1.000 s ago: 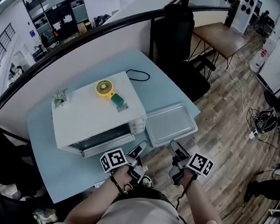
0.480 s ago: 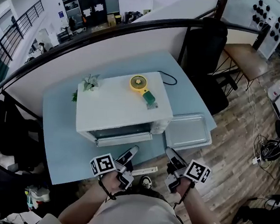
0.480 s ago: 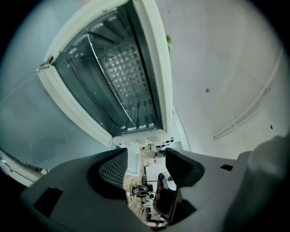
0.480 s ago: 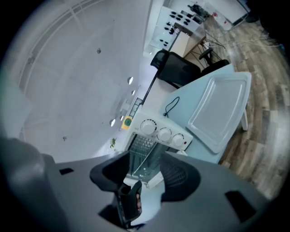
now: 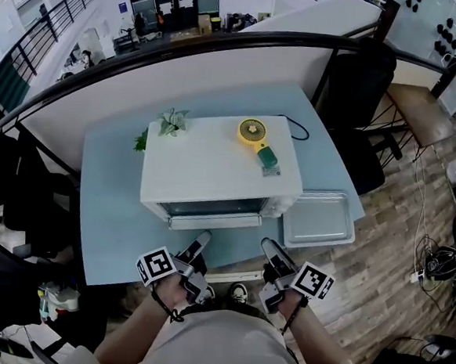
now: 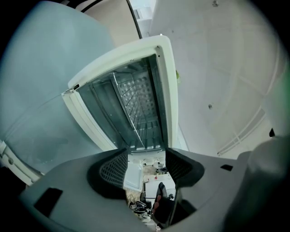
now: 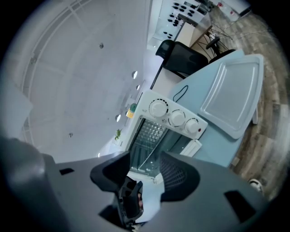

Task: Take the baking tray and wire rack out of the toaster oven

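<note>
The white toaster oven [image 5: 221,169] stands on the light blue table [image 5: 113,200] with its door [image 5: 213,221] let down towards me. The wire rack [image 6: 136,102] sits inside the oven; the right gripper view shows the wire rack [image 7: 152,131] too. The silver baking tray [image 5: 318,220] lies on the table to the oven's right, and the tray [image 7: 231,97] is empty. My left gripper [image 5: 202,240] and right gripper [image 5: 268,249] hover at the table's front edge, facing the door. Both are open and empty. The left gripper's [image 6: 145,156] jaws have just narrowed slightly. The right gripper [image 7: 147,167] touches nothing.
A yellow hand fan [image 5: 256,140] and a small plant [image 5: 166,124] rest on the oven's top. A black cable [image 5: 295,128] runs behind the oven. A black chair [image 5: 361,93] stands at the table's far right corner, and a dark railing [image 5: 183,56] curves behind the table.
Both grippers have shifted left along the table's front, from before the oven's right corner and the tray to before the open door. The head view has swung with them.
</note>
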`<move>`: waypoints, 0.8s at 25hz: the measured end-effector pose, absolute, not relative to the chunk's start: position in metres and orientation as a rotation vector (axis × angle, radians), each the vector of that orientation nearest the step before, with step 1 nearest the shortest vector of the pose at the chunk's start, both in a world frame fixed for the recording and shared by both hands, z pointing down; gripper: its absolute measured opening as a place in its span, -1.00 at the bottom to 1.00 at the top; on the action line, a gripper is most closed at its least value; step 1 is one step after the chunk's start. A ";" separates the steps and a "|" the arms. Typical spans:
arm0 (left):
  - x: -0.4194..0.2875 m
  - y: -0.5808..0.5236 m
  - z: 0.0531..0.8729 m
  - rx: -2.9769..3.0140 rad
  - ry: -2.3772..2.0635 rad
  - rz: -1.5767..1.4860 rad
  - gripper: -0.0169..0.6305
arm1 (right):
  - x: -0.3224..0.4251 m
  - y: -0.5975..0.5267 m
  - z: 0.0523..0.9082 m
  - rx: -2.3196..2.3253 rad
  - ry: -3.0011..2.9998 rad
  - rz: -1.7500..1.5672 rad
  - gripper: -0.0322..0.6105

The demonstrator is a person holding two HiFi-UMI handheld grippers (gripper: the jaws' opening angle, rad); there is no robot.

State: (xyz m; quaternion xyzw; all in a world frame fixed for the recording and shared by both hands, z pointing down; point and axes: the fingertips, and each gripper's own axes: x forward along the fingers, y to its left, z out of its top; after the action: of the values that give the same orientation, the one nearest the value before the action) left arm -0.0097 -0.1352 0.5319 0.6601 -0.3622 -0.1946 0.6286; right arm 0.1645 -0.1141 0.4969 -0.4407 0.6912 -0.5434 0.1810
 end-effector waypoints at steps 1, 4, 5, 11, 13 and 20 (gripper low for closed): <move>-0.015 -0.138 0.533 1.505 -0.844 -0.463 -0.13 | 0.162 -0.117 0.500 -1.248 1.938 -1.542 -0.24; -0.031 -0.147 0.537 1.486 -0.891 -0.502 -0.14 | 0.155 -0.126 0.510 -1.277 1.881 -1.553 -0.24; -0.036 -0.151 0.538 1.475 -0.902 -0.522 -0.14 | 0.152 -0.130 0.512 -1.275 1.865 -1.545 -0.24; -0.064 -0.186 0.547 1.429 -0.980 -0.643 -0.18 | 0.139 -0.163 0.527 -1.245 1.701 -1.569 -0.24; -0.070 -0.195 0.554 1.415 -0.989 -0.673 -0.18 | 0.134 -0.175 0.531 -1.229 1.691 -1.559 -0.24; -0.092 -0.224 0.586 1.353 -1.058 -0.758 -0.23 | 0.123 -0.210 0.557 -1.247 1.693 -1.510 -0.26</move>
State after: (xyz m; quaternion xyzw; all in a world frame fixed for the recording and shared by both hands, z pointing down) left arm -0.0924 -0.2239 0.5863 0.5815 -0.4548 -0.3259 0.5906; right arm 0.1231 -0.2097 0.5565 -0.4633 0.6291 -0.5612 0.2732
